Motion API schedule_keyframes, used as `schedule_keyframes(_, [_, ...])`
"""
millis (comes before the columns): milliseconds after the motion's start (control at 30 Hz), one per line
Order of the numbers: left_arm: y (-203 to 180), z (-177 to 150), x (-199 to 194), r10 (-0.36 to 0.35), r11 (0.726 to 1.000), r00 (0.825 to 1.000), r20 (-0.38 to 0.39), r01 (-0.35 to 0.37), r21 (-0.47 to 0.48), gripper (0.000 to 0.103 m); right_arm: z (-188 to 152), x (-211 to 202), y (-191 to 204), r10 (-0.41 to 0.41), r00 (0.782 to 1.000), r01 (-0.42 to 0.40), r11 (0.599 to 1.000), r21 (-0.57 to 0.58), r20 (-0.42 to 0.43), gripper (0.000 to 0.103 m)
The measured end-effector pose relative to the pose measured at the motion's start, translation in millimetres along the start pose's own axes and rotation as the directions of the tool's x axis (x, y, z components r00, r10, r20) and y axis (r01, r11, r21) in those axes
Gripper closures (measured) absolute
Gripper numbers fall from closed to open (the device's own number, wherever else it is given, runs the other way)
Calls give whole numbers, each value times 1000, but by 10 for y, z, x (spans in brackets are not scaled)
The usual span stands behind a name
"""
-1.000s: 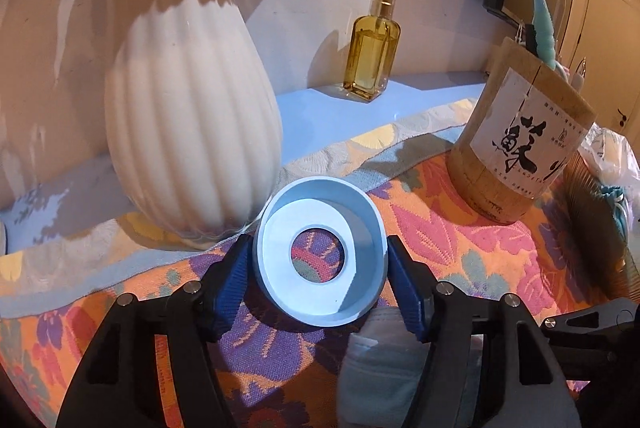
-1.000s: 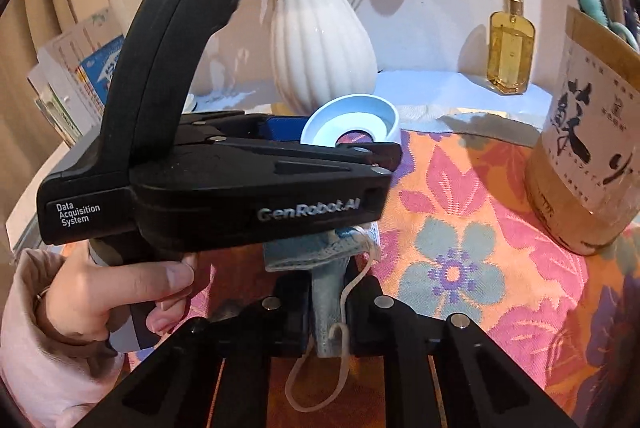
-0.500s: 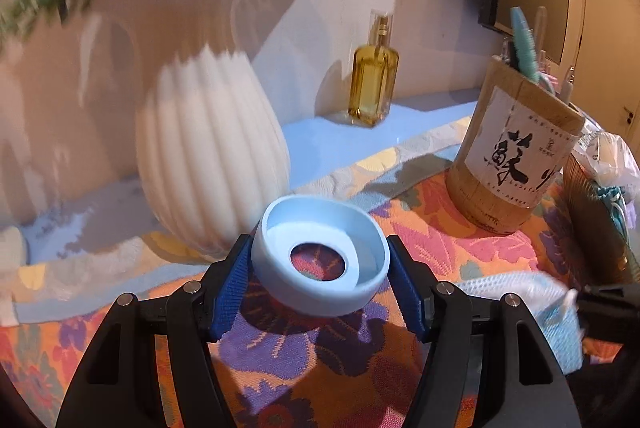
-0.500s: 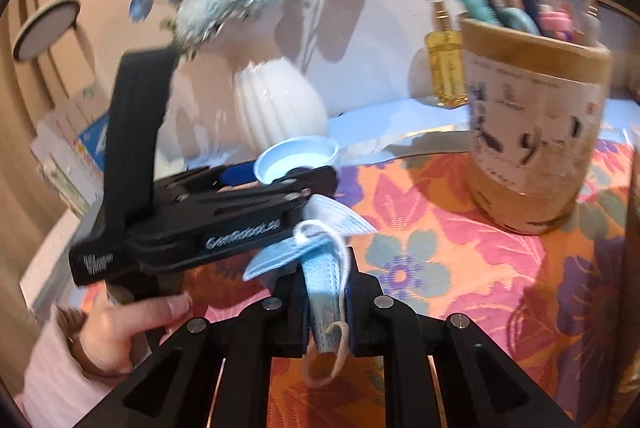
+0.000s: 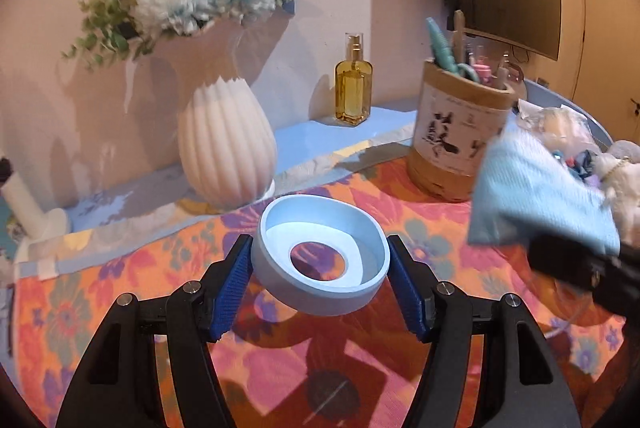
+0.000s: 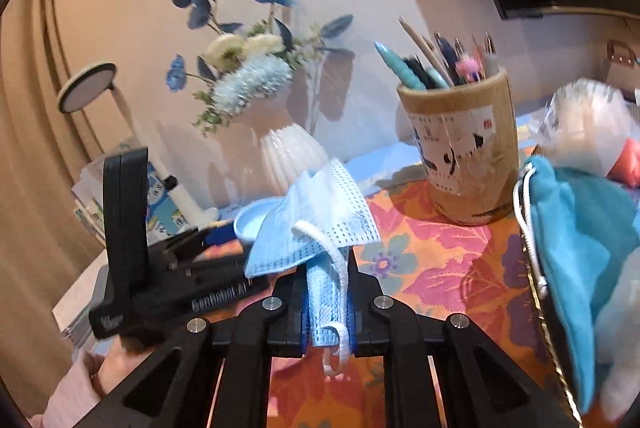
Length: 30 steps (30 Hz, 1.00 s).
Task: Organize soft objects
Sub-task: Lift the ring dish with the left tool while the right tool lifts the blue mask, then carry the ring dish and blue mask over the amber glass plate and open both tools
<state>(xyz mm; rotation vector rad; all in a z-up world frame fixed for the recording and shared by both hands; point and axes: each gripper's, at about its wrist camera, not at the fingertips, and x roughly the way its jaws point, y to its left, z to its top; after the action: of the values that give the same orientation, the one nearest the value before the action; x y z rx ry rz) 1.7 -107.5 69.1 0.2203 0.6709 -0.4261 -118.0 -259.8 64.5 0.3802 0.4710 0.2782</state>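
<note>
The blue face mask [image 6: 320,228] is pinched tight in the right gripper [image 6: 326,308], up above the flowery tablecloth [image 6: 432,268]. The left gripper [image 5: 320,278] squeezes a pale blue ring dish [image 5: 320,256] between its blue pads [image 5: 234,288]. A pen pot [image 6: 460,148] stands near the back edge beside a white vase [image 5: 226,152].

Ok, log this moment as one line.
left tool: shut on pale blue ring | right tool: shut on face mask | both above floral cloth

Left of the right tool [image 6: 326,304], the left tool's [image 6: 180,292] black body bears blurred white "GenRobot.AI" lettering; the brush characters on the pen holder's [image 6: 460,144] label ahead are unreadable
</note>
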Motion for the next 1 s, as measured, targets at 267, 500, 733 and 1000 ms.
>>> schedule_keyframes(267, [-489, 416, -658, -29, 999, 996, 85, 27, 21, 40, 562, -660, -15, -42, 993, 40, 999, 16, 114, 90])
schedule_keyframes(500, [-1213, 685, -907, -168, 982, 978, 124, 155, 111, 39, 914, -1196, -373, -114, 987, 117, 993, -18, 117, 90])
schedule_keyframes(733, [-1977, 750, -787, -294, 944, 953, 69, 278, 177, 39, 1167, -1551, -878, -158, 984, 159, 987, -1, 87, 90])
schedule_keyframes(1000, [-2474, 671, -532, -363, 911, 931, -44, 364, 193, 39, 1279, -1430, -1294, -235, 971, 234, 972, -23, -49, 90])
